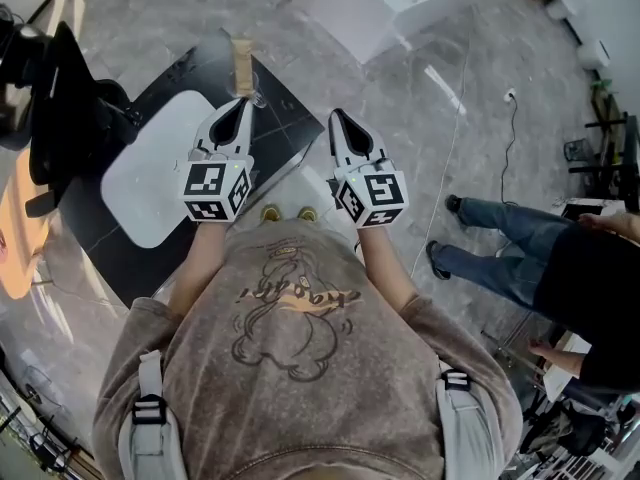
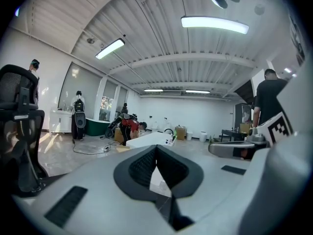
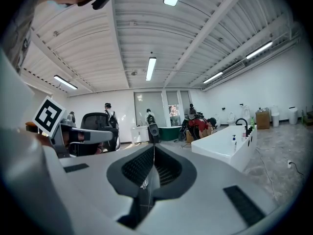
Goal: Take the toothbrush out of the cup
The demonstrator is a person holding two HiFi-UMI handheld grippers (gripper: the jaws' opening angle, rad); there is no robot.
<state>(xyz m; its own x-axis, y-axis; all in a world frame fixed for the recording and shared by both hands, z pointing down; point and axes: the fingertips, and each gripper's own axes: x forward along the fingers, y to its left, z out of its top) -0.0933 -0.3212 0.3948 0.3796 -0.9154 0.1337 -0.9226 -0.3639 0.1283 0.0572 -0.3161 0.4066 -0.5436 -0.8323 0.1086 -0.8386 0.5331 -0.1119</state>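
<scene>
Writing: none can be read for certain. A cartoon figure and a line of lettering are printed on the brown sweatshirt (image 1: 290, 318), but the letters are seen upside down and cannot be made out. Only black-and-white square markers are carried on the two cubes, with no words.

Left gripper (image 1: 238, 104): the jaws are pressed together along their whole length, and nothing is held between them. Right gripper (image 1: 335, 117): the jaws are likewise closed tight, and nothing is gripped. Both are held out side by side in front of the chest, close to level.

The toothbrush (image 1: 241, 62) is seen as a tan handle standing upright in the clear cup (image 1: 254, 96). The cup is set on the dark table (image 1: 296, 110), just past the tip of the left gripper; contact cannot be judged. No part of it is covered by either gripper.

Around: a white board (image 1: 150, 168) is laid on the same table, left of the cup. A black chair (image 1: 60, 108) is placed at the far left. A white bathtub (image 1: 360, 8) is seen beyond the table. A cable (image 1: 462, 108) is trailed over the grey stone floor (image 1: 420, 88). A person in jeans (image 1: 500, 238) is stood at the right.
</scene>
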